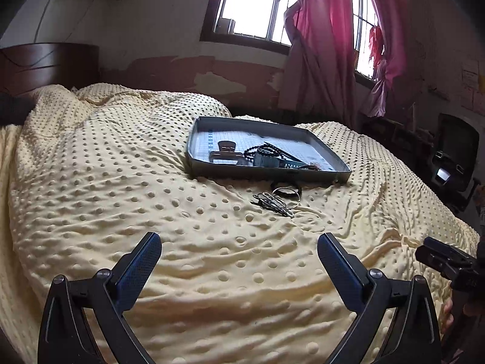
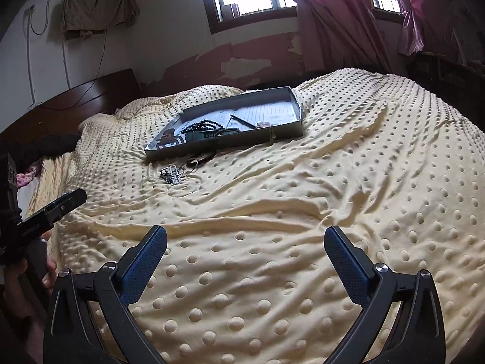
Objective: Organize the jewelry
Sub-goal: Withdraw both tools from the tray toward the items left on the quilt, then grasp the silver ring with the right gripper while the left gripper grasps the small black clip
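Jewelry sits partly inside a shallow grey tray (image 1: 194,139) on the bed and partly on the blanket just in front of it. Within the tray, on a grid-printed liner, lie a brown hair claw clip (image 1: 225,151), a string of dark beads (image 1: 260,151), a dark slim stick-like piece (image 1: 285,151) and a small pale item (image 1: 316,166) near the right corner. Outside, touching or nearly touching the tray's near wall, rests a dark ring-shaped bangle (image 1: 286,191), and just beside it a metallic chain bracelet (image 1: 272,203) lies loosely bunched.

Both tools hang above the near part of the bed, well apart from the tray. The left tool (image 1: 239,247) has its two fingers spread wide with nothing between them; the right tool (image 2: 245,239) is likewise spread and empty. Part of a hand (image 2: 48,268) gripping the left tool's handle shows at the left edge of the right wrist view.

The bed is covered by a pale yellow dotted blanket (image 1: 106,182), rumpled in soft folds. A dark wooden headboard (image 1: 45,63) stands at the left. Behind, a barred window (image 1: 254,3) with a pink curtain (image 1: 318,45) is set in a wall with peeling paint.
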`<state>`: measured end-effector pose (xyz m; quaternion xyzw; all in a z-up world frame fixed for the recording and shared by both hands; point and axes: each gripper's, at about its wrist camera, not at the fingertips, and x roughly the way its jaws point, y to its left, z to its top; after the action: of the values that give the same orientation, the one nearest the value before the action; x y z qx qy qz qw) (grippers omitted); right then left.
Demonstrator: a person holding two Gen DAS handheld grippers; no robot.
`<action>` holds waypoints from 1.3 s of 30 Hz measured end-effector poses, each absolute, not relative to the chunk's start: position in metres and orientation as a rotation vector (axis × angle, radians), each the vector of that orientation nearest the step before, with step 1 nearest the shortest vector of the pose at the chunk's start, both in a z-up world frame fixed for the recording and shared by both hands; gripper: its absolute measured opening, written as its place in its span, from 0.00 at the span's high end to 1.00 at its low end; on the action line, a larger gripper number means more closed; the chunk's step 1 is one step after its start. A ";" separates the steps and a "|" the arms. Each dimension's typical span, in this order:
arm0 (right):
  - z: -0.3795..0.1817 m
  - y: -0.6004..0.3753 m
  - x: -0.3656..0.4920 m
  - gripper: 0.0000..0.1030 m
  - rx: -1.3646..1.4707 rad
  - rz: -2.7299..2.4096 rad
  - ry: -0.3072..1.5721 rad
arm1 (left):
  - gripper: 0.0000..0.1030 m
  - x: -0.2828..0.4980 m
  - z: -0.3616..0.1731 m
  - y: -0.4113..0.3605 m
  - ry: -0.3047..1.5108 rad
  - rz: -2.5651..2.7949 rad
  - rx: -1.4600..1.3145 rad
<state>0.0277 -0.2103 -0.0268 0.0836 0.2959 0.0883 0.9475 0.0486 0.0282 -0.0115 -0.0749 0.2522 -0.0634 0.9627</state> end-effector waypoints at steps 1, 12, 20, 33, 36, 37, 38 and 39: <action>-0.027 -0.209 0.030 0.01 0.168 0.182 0.607 | 0.00 0.052 -0.012 0.028 0.513 -0.131 -0.148; -0.024 -0.198 0.073 0.02 0.160 0.250 0.634 | 0.00 0.102 -0.018 0.035 0.595 -0.172 -0.221; -0.024 -0.190 0.109 0.27 0.165 0.296 0.681 | 0.18 0.145 -0.022 0.036 0.631 -0.285 -0.279; -0.034 -0.146 0.180 0.68 0.154 0.413 0.802 | 0.64 0.204 -0.045 0.050 0.760 -0.456 -0.475; -0.040 -0.133 0.198 0.71 0.164 0.437 0.836 | 0.69 0.211 -0.056 0.051 0.806 -0.453 -0.501; -0.042 -0.130 0.202 0.71 0.165 0.441 0.844 | 0.71 0.212 -0.057 0.050 0.814 -0.453 -0.502; -0.044 -0.126 0.206 0.71 0.168 0.446 0.854 | 0.73 0.212 -0.058 0.050 0.816 -0.458 -0.501; -0.045 -0.123 0.209 0.71 0.171 0.451 0.860 | 0.73 0.212 -0.058 0.049 0.815 -0.461 -0.493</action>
<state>0.2086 -0.1226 -0.0450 0.0819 0.4128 0.2167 0.8809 0.2123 0.0485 -0.0577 -0.2352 0.3889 -0.2199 0.8632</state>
